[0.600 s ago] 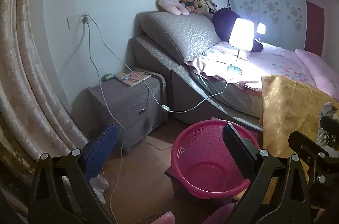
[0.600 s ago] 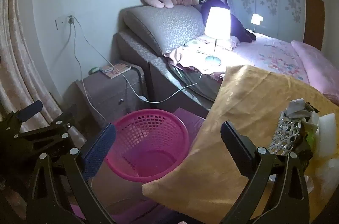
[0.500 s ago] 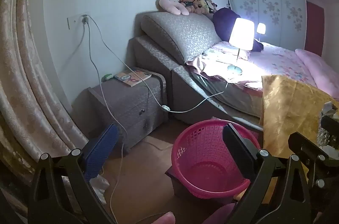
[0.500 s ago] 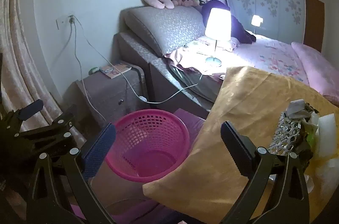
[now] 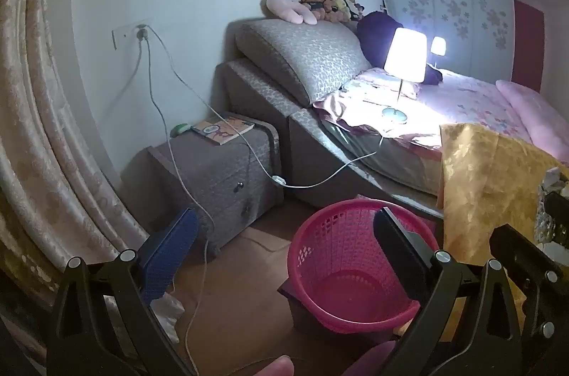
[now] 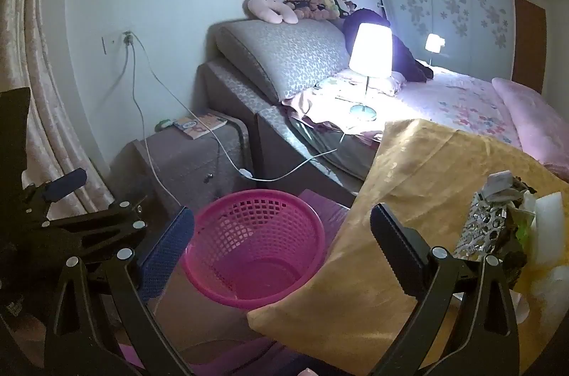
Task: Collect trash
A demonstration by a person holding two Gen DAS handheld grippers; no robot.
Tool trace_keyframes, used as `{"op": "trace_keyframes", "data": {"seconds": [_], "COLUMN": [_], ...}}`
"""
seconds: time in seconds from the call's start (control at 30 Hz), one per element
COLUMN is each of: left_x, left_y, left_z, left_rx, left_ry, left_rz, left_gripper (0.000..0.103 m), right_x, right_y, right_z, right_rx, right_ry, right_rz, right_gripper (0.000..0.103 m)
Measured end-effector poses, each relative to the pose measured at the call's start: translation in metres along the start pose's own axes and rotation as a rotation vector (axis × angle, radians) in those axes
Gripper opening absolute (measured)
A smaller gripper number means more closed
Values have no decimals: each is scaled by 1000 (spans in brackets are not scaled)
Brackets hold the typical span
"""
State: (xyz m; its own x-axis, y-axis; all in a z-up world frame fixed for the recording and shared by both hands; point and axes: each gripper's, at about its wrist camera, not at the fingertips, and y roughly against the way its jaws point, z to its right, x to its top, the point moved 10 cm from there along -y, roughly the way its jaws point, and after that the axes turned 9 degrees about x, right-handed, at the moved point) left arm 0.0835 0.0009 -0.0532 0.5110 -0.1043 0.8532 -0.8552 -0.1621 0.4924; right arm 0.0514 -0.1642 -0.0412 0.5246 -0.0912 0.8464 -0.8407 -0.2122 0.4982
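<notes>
Left tongs (image 5: 284,248) and right tongs (image 6: 282,242) are built alike: black frames of triangular cut-out links, joined by round silver screws. On each, the left finger carries a blue ribbed pad (image 6: 167,255); the right finger carries a black pad (image 6: 394,251) with a serrated edge.

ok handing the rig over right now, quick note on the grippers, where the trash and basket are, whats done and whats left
Left gripper: open, holding nothing.
Right gripper: open, holding nothing.
Pink basket: on the floor by the bed, left of the gold-cloth table; looks empty inside.
Trash pile: crumpled foil and paper, with a white piece beside it, on the gold cloth at the right gripper's right side. A whitish crumpled bit also lies on the floor by the curtain; can't tell if it is trash.
Done: nothing in the basket yet.
Left: pick up each piece and drop it in the basket.
</notes>
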Motion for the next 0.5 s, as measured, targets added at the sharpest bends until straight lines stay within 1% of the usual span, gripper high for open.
{"op": "trace_keyframes", "data": {"seconds": [0.13,0.17,0.5], "left_x": [-2,-3,-3], "left_y": [0,-3,-4], "left_z": [2,8,8], "left_rx": [5,7,7], "left_ry": [-12,-14,-21], "left_rz": [2,0,-6], "left_gripper": [95,95,95], "right_x": [2,2,2], "right_y": [3,2,2], "right_z": [-2,-1,1], "right_rx": [-1,0,2], "right_ry": [-12,-14,-18], "right_rz": [-2,-3,-5], "right_gripper": [96,96,96]}}
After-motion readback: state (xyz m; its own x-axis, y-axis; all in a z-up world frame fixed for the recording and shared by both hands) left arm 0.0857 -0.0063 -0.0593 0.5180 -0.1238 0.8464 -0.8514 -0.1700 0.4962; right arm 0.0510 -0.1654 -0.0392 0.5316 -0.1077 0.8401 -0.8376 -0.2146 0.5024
